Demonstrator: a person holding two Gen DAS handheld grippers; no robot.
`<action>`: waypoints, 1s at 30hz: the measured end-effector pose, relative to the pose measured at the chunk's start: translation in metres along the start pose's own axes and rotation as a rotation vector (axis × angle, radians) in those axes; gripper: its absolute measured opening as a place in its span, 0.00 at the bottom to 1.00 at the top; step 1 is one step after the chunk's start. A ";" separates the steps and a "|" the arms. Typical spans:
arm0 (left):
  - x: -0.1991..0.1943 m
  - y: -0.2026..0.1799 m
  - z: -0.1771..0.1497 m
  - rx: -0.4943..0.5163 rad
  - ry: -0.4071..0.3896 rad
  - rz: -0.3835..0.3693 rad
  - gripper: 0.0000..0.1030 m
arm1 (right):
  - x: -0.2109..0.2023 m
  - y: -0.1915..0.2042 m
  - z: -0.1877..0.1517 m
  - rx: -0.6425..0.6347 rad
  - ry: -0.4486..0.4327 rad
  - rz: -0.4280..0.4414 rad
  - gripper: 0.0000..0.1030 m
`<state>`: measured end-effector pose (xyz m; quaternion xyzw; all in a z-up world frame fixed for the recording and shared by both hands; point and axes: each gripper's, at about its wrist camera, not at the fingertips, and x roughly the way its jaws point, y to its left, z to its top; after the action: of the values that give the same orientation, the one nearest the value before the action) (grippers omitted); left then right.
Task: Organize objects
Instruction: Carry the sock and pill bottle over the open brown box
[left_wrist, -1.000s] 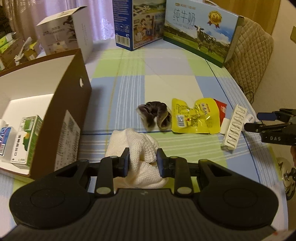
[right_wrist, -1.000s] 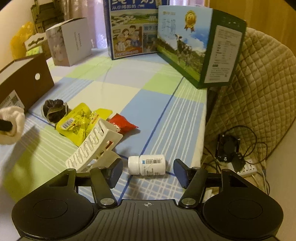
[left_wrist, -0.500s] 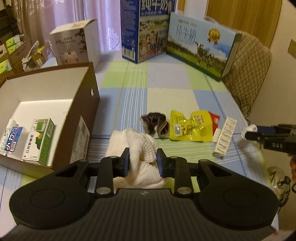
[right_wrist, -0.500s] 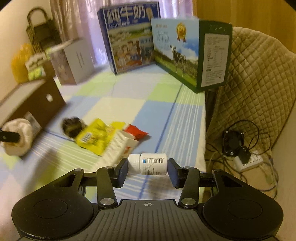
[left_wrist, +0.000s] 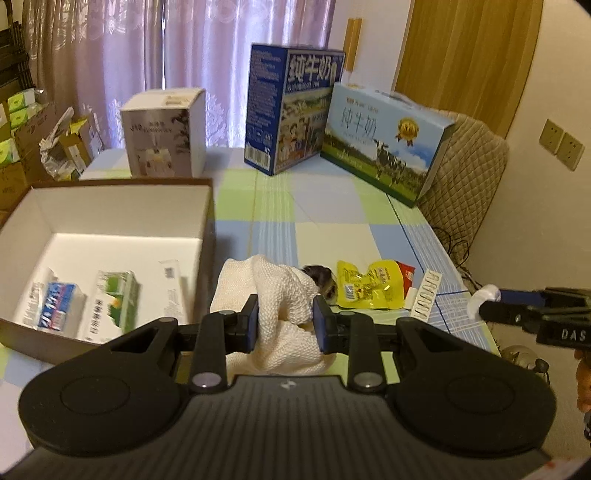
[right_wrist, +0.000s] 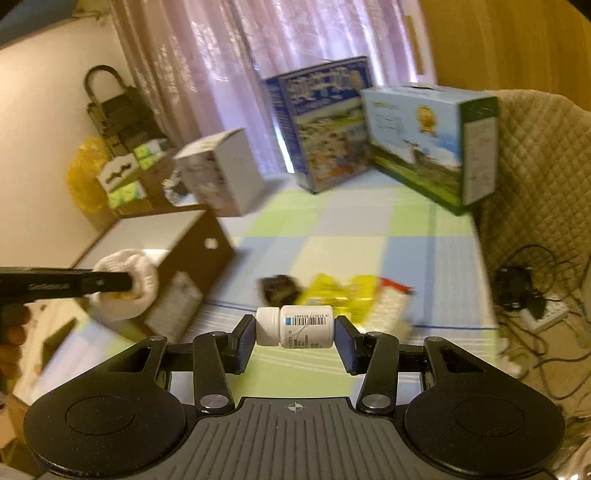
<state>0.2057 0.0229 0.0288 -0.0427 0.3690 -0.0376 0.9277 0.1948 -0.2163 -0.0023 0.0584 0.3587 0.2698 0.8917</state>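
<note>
My left gripper (left_wrist: 285, 321) is shut on a white knitted cloth (left_wrist: 280, 295), held in the air just right of the open brown cardboard box (left_wrist: 110, 206). The box holds a blue carton (left_wrist: 55, 310) and a green carton (left_wrist: 114, 306). My right gripper (right_wrist: 294, 332) is shut on a white pill bottle (right_wrist: 295, 326), lying sideways between the pads, lifted above the checked tablecloth (right_wrist: 351, 236). On the cloth lie a dark scrunchie (right_wrist: 279, 290), a yellow snack packet (left_wrist: 369, 286), a red packet (left_wrist: 406, 273) and a white plastic clip (left_wrist: 424, 299).
Two milk cartons (left_wrist: 291, 107) (left_wrist: 384, 140) and a white box (left_wrist: 164, 131) stand at the table's far end. A quilted chair (right_wrist: 535, 177) and a power strip with cables (right_wrist: 535, 306) are off the right edge. Stacked boxes (left_wrist: 22, 140) sit left.
Both grippers have risen. The right one closed on the pill bottle and lifted it off the table. The left one carried the cloth up and toward the box.
</note>
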 end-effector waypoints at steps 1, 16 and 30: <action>-0.006 0.009 0.002 0.001 -0.009 -0.002 0.24 | 0.001 0.012 -0.001 0.001 -0.002 0.010 0.42; -0.052 0.179 0.011 -0.049 -0.052 0.097 0.24 | 0.096 0.181 0.010 -0.045 0.025 0.150 0.42; 0.009 0.264 0.035 -0.034 0.047 0.073 0.24 | 0.212 0.239 0.044 -0.046 0.083 0.017 0.42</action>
<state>0.2464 0.2862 0.0204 -0.0440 0.3927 0.0014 0.9186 0.2461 0.1008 -0.0276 0.0299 0.3884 0.2876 0.8750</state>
